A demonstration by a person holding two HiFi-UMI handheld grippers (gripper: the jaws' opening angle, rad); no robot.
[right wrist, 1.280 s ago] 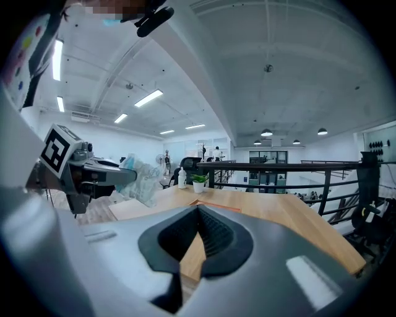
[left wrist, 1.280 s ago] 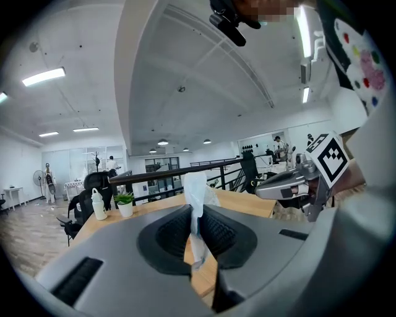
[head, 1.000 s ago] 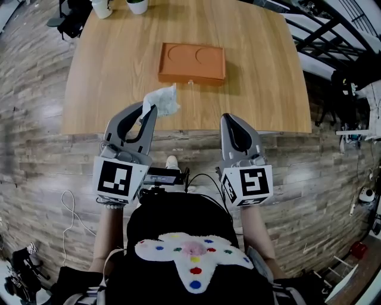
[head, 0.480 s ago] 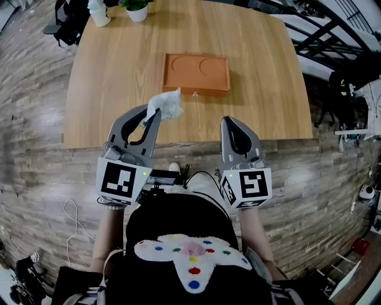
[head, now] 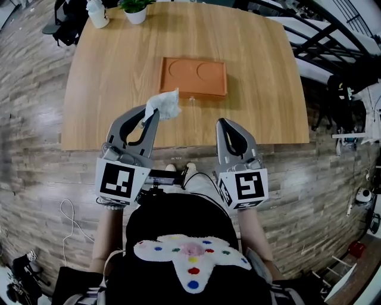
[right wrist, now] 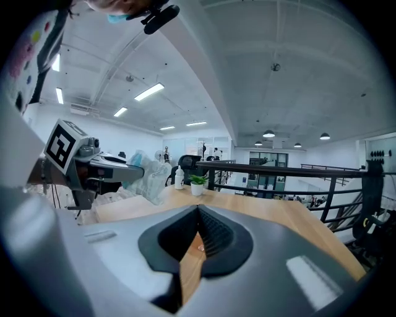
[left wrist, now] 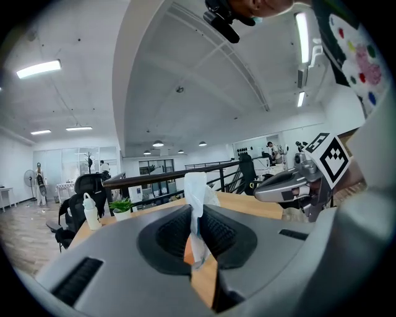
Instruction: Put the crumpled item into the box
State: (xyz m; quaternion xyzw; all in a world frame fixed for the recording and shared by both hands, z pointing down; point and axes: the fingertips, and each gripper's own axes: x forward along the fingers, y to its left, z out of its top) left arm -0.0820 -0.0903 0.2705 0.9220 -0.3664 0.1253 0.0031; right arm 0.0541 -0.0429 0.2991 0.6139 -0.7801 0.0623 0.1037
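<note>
A crumpled white item hangs over the table's near edge, and my left gripper is shut on it. In the left gripper view the crumpled item stands pinched between the dark pads and sticks up past them. The orange box, flat with two round hollows, lies on the wooden table a little beyond and to the right of the item. My right gripper is shut with nothing in it, at the table's near edge right of the left one. In the right gripper view its pads meet.
A potted plant and a white bottle stand at the table's far left corner. A black chair sits beyond that corner. Wooden floor surrounds the table, with a black railing at the right.
The left gripper still holds the crumpled item in about the same place. The right gripper has edged slightly forward and left. The box sits a little lower in the head view.
</note>
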